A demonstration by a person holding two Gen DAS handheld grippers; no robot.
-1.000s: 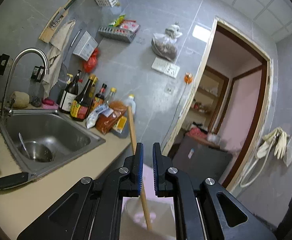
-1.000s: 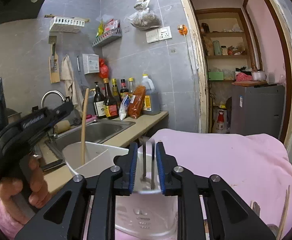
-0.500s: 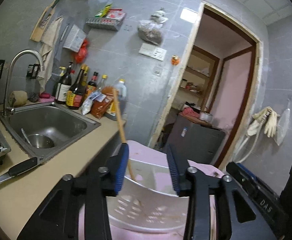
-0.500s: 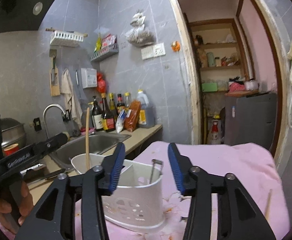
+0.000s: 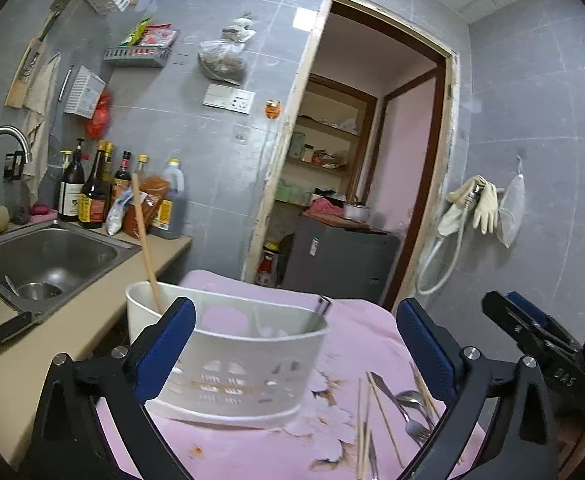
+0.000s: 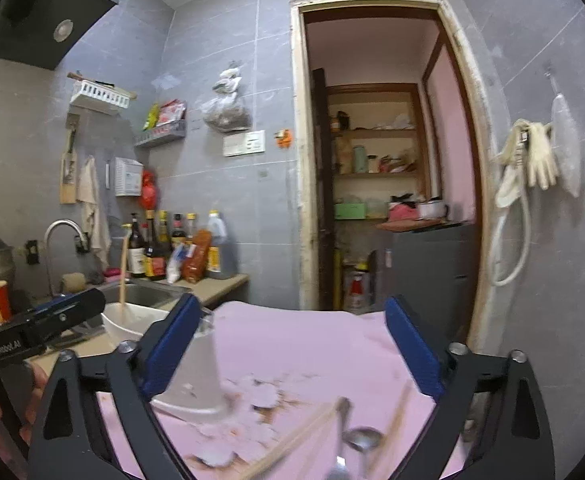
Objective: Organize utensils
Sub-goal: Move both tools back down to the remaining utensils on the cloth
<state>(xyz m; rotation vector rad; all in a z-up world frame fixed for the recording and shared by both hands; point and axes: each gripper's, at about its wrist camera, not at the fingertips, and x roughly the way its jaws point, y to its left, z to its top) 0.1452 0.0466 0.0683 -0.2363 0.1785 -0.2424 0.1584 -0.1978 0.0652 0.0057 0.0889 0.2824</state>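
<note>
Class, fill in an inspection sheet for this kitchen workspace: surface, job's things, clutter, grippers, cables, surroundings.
Surface: pink cloth, stained and flaking.
Job's things: white caddy holding one chopstick and a metal utensil; loose chopsticks and forks on the cloth.
Clutter: sauce bottles by the sink.
Grippers: left gripper and right gripper, jaws just opened wide, empty.
Cables: white hose on wall.
Surroundings: open doorway, shelves.

Black hand-held gripper (image 5: 294, 340), blue pads, silver screws.
</note>
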